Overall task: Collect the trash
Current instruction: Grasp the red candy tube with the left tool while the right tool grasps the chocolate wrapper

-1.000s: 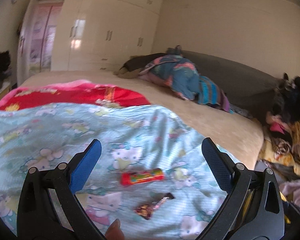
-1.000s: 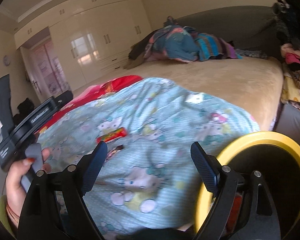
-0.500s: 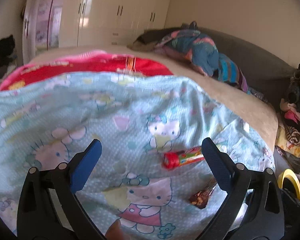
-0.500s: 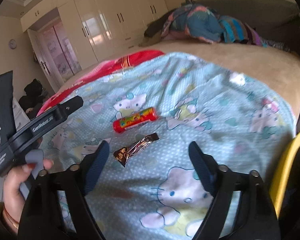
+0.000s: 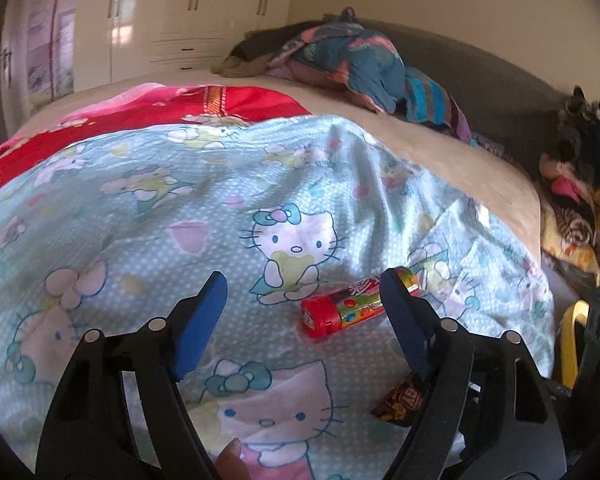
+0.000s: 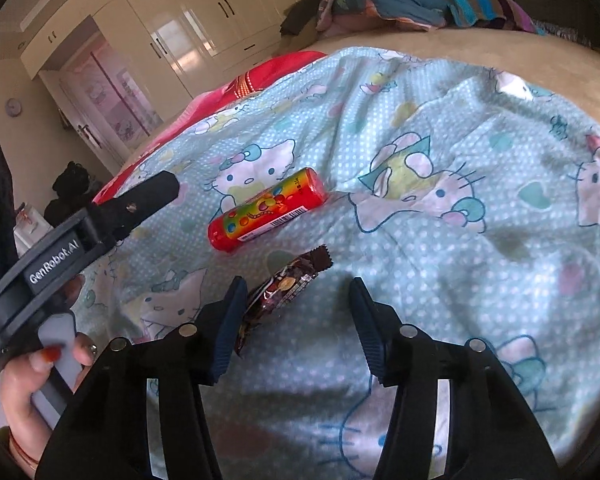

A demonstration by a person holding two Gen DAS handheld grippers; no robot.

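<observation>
You are in a bedroom, over a wide bed with a tan cover [image 5: 452, 160], glossy cream wardrobe doors [image 5: 188, 28] behind it and a heap of bright clothes [image 5: 352, 60] at the far end. Nearest you, a pale blue quilt printed with cartoon cats [image 5: 160, 216] is the surface you work on, soft and rumpled.

The step in hand looks like the approach for the first pick-ups: nothing is gripped yet. Your left gripper [image 5: 304, 320] has its blue jaws closing but still well apart, with only quilt between them. The red cylindrical candy tube with a colourful printed label [image 5: 352, 304] lies just ahead, its far end passing behind the right-hand jaw, red cap toward the gap. Your right gripper [image 6: 296, 320] is also closing, narrower, and empty. The dark brown crinkled foil snack wrapper [image 6: 288, 284] lies just ahead of its left jaw, its near end touching or tucked behind that fingertip; I cannot tell which.

Next, I judge, you shift the left gripper toward its right-hand side so the tube sits crosswise between the pads, and slide the right gripper toward its left-hand side over the wrapper, then press low into the quilt before you squeeze.

The tube looks rigid, round and likely to roll. The wrapper looks flat, thin, crimped at its ends, and easy to miss.
</observation>
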